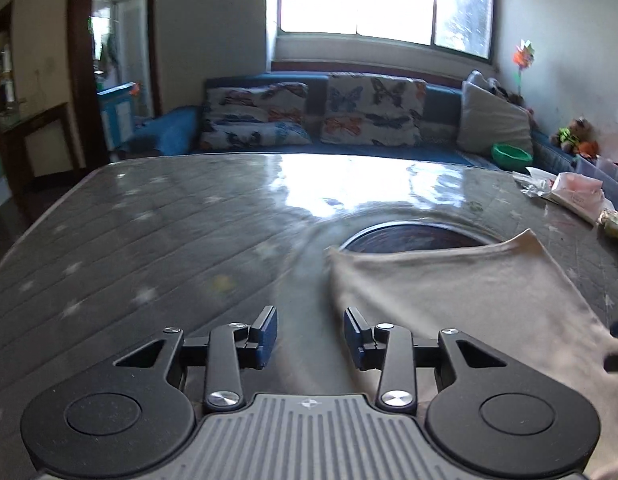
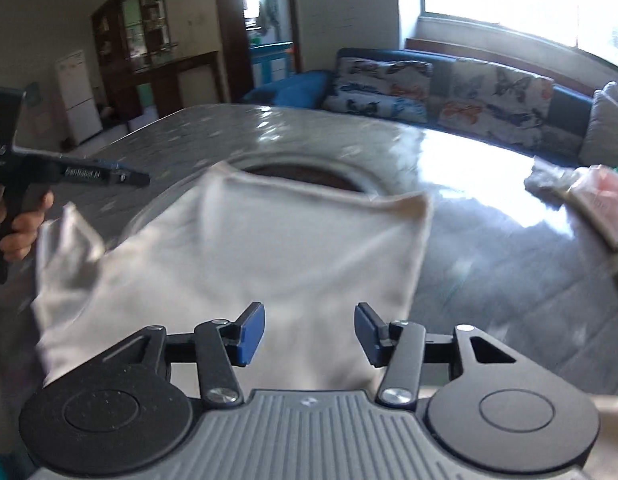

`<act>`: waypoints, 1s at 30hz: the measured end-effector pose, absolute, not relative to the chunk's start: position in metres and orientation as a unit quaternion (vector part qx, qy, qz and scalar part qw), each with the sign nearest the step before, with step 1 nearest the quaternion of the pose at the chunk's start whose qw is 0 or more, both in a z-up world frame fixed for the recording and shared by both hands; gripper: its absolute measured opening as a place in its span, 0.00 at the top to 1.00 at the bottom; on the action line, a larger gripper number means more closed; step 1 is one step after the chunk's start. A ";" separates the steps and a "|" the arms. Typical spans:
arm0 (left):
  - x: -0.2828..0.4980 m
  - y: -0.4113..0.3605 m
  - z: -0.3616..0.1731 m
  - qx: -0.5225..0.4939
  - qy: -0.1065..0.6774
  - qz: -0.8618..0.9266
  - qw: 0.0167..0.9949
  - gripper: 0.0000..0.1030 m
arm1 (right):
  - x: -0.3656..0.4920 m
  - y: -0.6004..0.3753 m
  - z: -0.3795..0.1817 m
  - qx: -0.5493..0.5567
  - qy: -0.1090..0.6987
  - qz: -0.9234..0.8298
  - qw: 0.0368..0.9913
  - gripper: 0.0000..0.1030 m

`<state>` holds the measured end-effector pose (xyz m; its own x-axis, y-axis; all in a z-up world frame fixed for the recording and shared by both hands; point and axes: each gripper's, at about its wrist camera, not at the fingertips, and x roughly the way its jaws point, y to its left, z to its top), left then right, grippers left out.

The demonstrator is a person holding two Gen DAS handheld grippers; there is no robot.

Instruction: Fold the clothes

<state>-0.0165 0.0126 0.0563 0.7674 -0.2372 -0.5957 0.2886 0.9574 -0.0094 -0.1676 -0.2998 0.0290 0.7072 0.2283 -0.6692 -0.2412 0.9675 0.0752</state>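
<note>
A pale beige garment (image 2: 269,256) lies spread on a grey table (image 2: 489,280) under shiny plastic. It also shows in the left wrist view (image 1: 469,300), right of centre. My left gripper (image 1: 311,336) is open and empty, its jaws over the garment's left edge. It shows side-on in the right wrist view (image 2: 143,178), held in a hand beside the garment. My right gripper (image 2: 310,332) is open and empty above the garment's near part. One garment flap (image 2: 65,236) sticks up at the left.
A round dark opening (image 1: 413,236) sits in the table just beyond the garment. Packets and paper (image 1: 569,194) lie at the table's right side. A blue sofa with butterfly cushions (image 1: 317,116) stands behind the table, under a window.
</note>
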 end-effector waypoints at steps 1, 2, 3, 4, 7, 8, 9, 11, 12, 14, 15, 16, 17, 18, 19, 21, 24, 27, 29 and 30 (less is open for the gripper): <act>-0.025 0.022 0.054 0.040 0.310 -0.130 0.941 0.60 | -0.175 -0.297 0.026 -0.013 0.362 0.130 0.923 0.48; -0.033 0.032 0.051 0.041 0.310 -0.115 0.943 0.60 | -0.187 -0.292 0.022 -0.025 0.363 0.131 0.922 0.48; -0.041 0.042 0.048 0.041 0.311 -0.097 0.944 0.60 | -0.196 -0.288 0.018 -0.034 0.362 0.131 0.922 0.47; -0.048 0.053 0.044 0.038 0.312 -0.079 0.946 0.60 | -0.204 -0.285 0.015 -0.042 0.361 0.130 0.922 0.46; -0.064 0.085 0.033 0.025 0.322 -0.027 0.946 0.60 | -0.229 -0.282 0.013 -0.048 0.352 0.125 0.926 0.43; -0.066 0.093 0.029 0.025 0.326 -0.010 0.945 0.60 | -0.235 -0.281 0.013 -0.044 0.349 0.123 0.928 0.43; -0.068 0.101 0.025 0.021 0.333 0.001 0.943 0.60 | -0.240 -0.281 0.014 -0.043 0.346 0.122 0.929 0.43; -0.071 0.113 0.020 0.012 0.336 0.018 0.942 0.60 | -0.246 -0.280 0.015 -0.041 0.339 0.121 0.932 0.42; -0.072 0.117 0.019 0.011 0.333 0.025 0.943 0.60 | -0.248 -0.280 0.016 -0.040 0.335 0.121 0.933 0.41; -0.073 0.120 0.018 0.016 0.327 0.039 0.944 0.60 | -0.249 -0.280 0.016 -0.034 0.335 0.119 0.934 0.41; -0.074 0.120 0.017 0.024 0.324 0.047 0.944 0.60 | -0.250 -0.280 0.015 -0.032 0.334 0.117 0.935 0.40; -0.075 0.120 0.016 0.032 0.321 0.055 0.945 0.59 | -0.248 -0.280 0.014 -0.030 0.335 0.115 0.935 0.40; -0.076 0.120 0.015 0.044 0.318 0.068 0.945 0.59 | -0.248 -0.280 0.012 -0.028 0.336 0.114 0.934 0.40; -0.077 0.122 0.014 0.050 0.317 0.083 0.943 0.59 | -0.248 -0.280 0.011 -0.028 0.337 0.113 0.934 0.39; -0.078 0.126 0.013 0.050 0.318 0.096 0.942 0.59 | -0.248 -0.279 0.009 -0.030 0.337 0.112 0.934 0.39; -0.081 0.134 0.012 0.045 0.319 0.116 0.940 0.59 | -0.248 -0.278 0.006 -0.031 0.337 0.111 0.935 0.37; -0.081 0.137 0.016 0.043 0.325 0.118 0.937 0.59 | -0.248 -0.277 0.006 -0.030 0.336 0.112 0.935 0.35; -0.082 0.133 0.024 0.031 0.322 0.106 0.940 0.61 | -0.248 -0.277 0.006 -0.031 0.335 0.113 0.935 0.35; -0.085 0.127 0.033 0.016 0.308 0.080 0.948 0.61 | -0.249 -0.277 0.006 -0.031 0.335 0.112 0.935 0.34; -0.086 0.123 0.035 0.014 0.304 0.063 0.951 0.61 | -0.249 -0.277 0.005 -0.031 0.335 0.112 0.935 0.34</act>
<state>-0.0858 0.1229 0.0352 0.8077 0.1277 -0.5756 -0.1104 0.9918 0.0651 -0.2487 -0.2769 0.0055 0.7499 0.1895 -0.6339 -0.2306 0.9729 0.0180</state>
